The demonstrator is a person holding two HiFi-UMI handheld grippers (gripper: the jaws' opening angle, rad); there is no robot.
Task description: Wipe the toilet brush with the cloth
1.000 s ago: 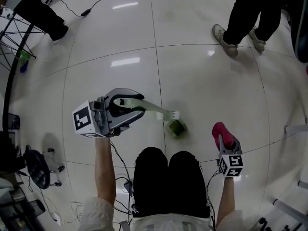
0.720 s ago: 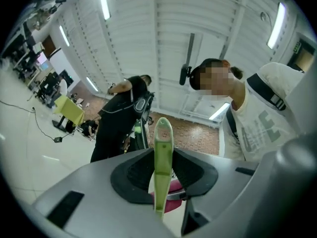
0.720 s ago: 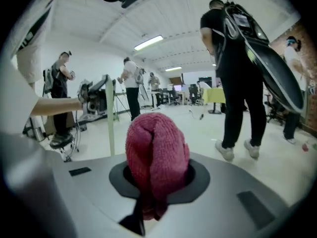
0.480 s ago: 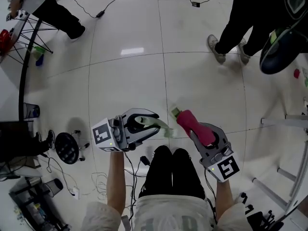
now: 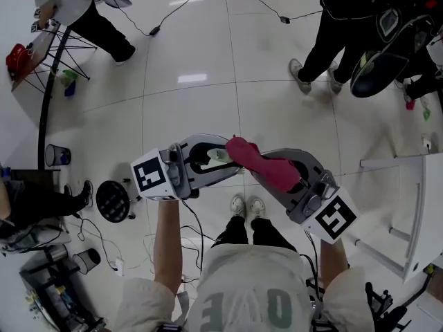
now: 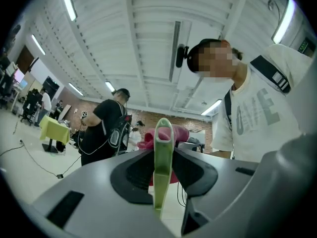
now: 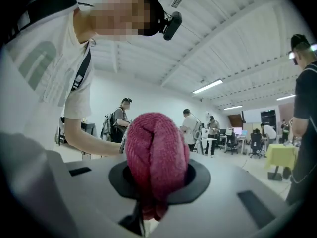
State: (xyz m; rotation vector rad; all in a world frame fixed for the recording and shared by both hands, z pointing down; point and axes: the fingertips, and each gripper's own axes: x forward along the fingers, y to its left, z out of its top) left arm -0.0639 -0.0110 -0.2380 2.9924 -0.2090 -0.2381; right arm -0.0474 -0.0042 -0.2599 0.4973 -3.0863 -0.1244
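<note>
Got both grippers up in front of the torso, tips almost meeting mid-frame in the head view. Holding the left gripper [image 5: 225, 162] out around 9 o'clock, pointed toward 3, jaws pinched narrow on the green toilet brush handle [image 6: 162, 157]. Holding the right gripper [image 5: 266, 171] down around 4 o'clock, aimed up toward 10, jaws clamped on the bunched pink cloth [image 7: 156, 157]. Reaching in with a bare left forearm [image 5: 166, 247] from 7 o'clock and a bare right forearm [image 5: 333, 258] from 5. Showing the left marker cube [image 5: 154, 177] and right marker cube [image 5: 335, 216] face-up at the back ends.
</note>
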